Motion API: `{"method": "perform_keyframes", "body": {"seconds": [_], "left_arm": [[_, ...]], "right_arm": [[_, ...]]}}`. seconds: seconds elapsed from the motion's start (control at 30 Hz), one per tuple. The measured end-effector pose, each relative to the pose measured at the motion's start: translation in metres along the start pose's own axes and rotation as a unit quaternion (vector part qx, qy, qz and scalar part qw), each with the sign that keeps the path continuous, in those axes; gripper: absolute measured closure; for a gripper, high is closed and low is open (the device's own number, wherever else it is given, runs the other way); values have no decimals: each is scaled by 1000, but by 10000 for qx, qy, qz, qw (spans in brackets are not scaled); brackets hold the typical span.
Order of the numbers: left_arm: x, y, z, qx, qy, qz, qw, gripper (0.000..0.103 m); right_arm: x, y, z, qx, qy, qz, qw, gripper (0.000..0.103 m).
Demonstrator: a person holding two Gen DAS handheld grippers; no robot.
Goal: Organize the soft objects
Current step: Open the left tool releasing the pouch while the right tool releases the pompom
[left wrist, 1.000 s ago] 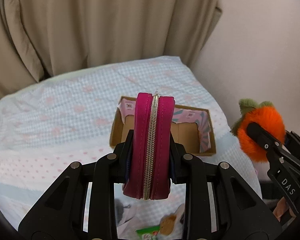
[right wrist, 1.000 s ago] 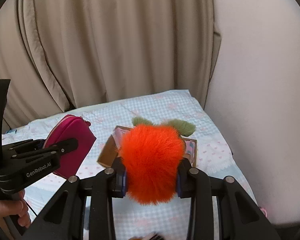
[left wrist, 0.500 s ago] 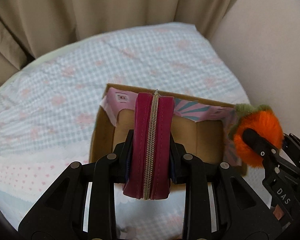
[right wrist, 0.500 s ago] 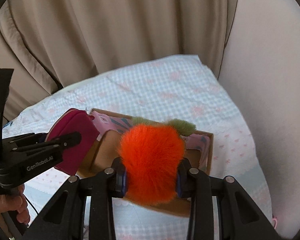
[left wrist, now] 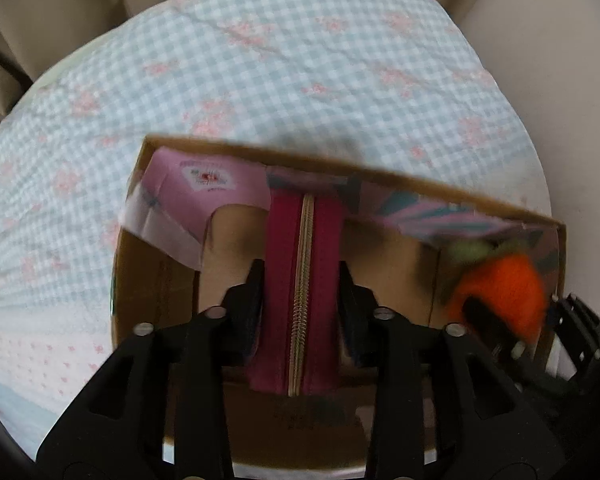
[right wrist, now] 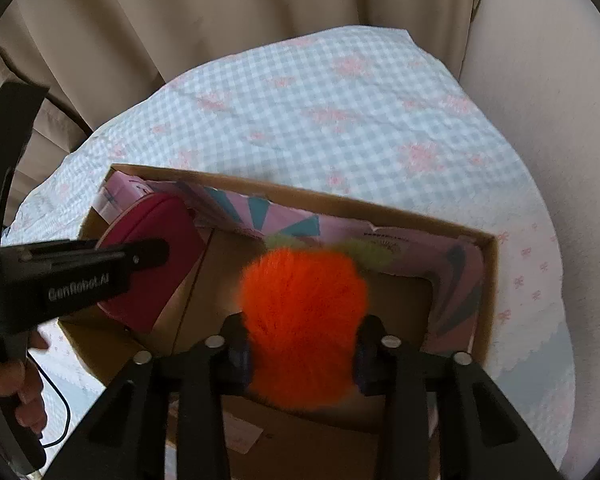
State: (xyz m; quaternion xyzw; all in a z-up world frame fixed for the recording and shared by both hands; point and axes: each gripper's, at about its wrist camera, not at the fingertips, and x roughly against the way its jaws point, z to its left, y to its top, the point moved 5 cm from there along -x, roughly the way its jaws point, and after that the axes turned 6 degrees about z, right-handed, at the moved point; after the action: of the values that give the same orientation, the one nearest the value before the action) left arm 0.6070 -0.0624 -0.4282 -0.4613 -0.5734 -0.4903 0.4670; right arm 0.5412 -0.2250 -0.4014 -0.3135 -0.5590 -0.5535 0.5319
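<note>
Checked bedspread [left wrist: 300, 60], blurred box [left wrist: 380, 170] rim

"GenRobot.AI" printed on left tool [right wrist: 148, 252] side; box label unreadable.

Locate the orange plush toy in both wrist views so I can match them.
Left wrist: orange plush toy at the right edge, blurred, held by the right gripper.
Right wrist: orange plush toy at centre, clamped in the right gripper.
Shared landmark: the cardboard box under both.
</note>
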Motion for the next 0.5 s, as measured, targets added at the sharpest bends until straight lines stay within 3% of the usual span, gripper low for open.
{"method": "perform_keyframes", "body": {"seconds": [0.03,0.07,0.13,0.5], "left_arm": [[1,4,-2,-8,36,-65,10000,21],[3,9,-3,-5,34,-115,9999,1],[1,16,-5,11,12,-164,9999,0],[5,6,-7,45,-78,-28,10000,0]], "right_arm": [[-3,0,-1,4,47,8,10000,52],[-7,-1,-1,23,93,22,10000,31],[-11,-3,-1,89,144,49,9998,0],[-3,-15,7,393,129,-185,9990,0]]}}
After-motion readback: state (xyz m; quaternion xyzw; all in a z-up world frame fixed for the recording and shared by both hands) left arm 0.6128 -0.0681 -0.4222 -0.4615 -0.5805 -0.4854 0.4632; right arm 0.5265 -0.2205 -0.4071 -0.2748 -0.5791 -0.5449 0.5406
